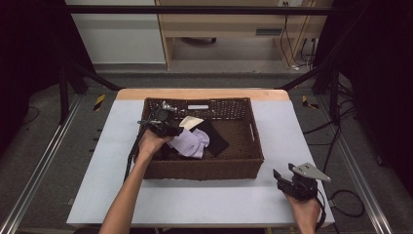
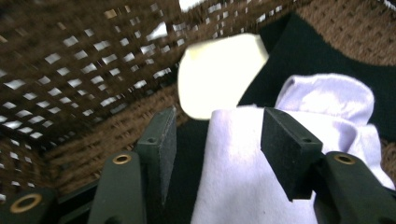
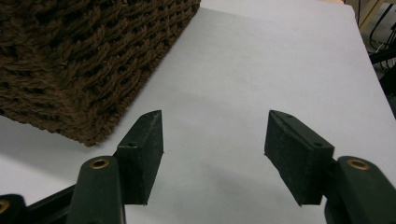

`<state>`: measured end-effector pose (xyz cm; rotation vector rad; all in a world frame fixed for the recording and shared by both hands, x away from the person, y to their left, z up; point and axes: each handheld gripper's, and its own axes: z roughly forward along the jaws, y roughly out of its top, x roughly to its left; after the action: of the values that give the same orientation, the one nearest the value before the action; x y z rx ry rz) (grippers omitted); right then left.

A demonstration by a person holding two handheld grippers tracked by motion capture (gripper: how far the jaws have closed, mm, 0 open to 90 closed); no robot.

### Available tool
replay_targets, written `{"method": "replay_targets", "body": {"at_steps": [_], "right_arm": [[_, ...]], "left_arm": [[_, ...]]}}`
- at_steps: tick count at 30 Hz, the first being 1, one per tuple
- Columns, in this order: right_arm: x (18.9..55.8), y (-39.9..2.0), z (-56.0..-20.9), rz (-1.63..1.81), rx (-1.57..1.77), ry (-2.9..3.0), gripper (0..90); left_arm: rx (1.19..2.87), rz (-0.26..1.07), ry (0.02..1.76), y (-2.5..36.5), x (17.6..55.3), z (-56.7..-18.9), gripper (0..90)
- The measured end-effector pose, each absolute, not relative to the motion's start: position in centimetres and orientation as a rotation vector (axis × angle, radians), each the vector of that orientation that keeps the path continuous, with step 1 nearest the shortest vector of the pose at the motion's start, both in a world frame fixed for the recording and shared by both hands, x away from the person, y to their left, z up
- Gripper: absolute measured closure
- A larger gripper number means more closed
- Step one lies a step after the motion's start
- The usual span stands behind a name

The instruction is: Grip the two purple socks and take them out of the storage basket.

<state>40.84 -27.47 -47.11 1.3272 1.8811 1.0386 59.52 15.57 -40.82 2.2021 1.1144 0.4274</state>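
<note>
The left gripper (image 2: 217, 135), jaws wide, is straddling the lilac sock (image 2: 243, 186) without gripping. Closing off-centre risks pinching the black sock (image 2: 322, 51) too. The right gripper (image 3: 212, 140) is idling, jaws wide and empty.

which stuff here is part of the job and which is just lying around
In the job: left tongs, open over the lavender cloth; wicker basket holding it.

Lying about: cream cloth, black cloth, right tongs open over the white table.
</note>
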Motion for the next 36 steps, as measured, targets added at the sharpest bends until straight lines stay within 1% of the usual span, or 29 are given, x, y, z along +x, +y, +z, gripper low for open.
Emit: {"method": "replay_targets", "body": {"at_steps": [4, 10, 14, 17, 20, 22, 24, 25, 30, 33, 36], "right_arm": [[40.9, -27.6, -47.2, 1.031, 1.338, 1.884, 36.1], [41.0, -27.5, -47.4, 1.024, 1.338, 1.893, 34.7], [41.0, -27.5, -47.4, 1.024, 1.340, 1.895, 34.4], [41.0, -27.5, -47.4, 1.023, 1.339, 1.897, 34.4], [41.0, -27.4, -47.4, 1.022, 1.336, 1.900, 34.4], [41.0, -27.4, -47.4, 1.022, 1.338, 1.900, 34.6], [41.0, -27.4, -47.4, 1.023, 1.339, 1.903, 34.7], [41.0, -27.4, -47.4, 1.023, 1.336, 1.902, 35.1], [41.0, -27.4, -47.4, 1.020, 1.338, 1.903, 35.5], [40.9, -27.4, -47.4, 1.016, 1.328, 1.905, 36.1], [40.9, -27.5, -47.4, 1.020, 1.331, 1.898, 36.1]], "left_arm": [[2.221, 0.419, 1.114, 15.5, 59.7, -41.1, 44.6], [2.323, 0.411, 1.079, 14.8, 59.9, -42.0, 44.5], [2.351, 0.331, 1.109, 14.8, 60.2, -42.5, 47.8], [2.361, 0.334, 1.100, 14.6, 60.2, -42.6, 50.8], [2.390, 0.312, 1.110, 14.5, 60.3, -42.8, 56.3], [2.424, 0.302, 1.128, 14.4, 60.4, -42.9, 63.1], [2.433, 0.295, 1.134, 14.3, 60.4, -43.0, 67.9], [2.443, 0.280, 1.167, 14.2, 60.5, -43.1, 70.5], [2.437, 0.248, 1.223, 14.3, 60.5, -43.0, 84.2], [2.436, 0.251, 1.221, 14.4, 60.4, -42.8, 86.5], [2.390, 0.304, 1.176, 14.6, 59.9, -41.8, 86.7]]}}
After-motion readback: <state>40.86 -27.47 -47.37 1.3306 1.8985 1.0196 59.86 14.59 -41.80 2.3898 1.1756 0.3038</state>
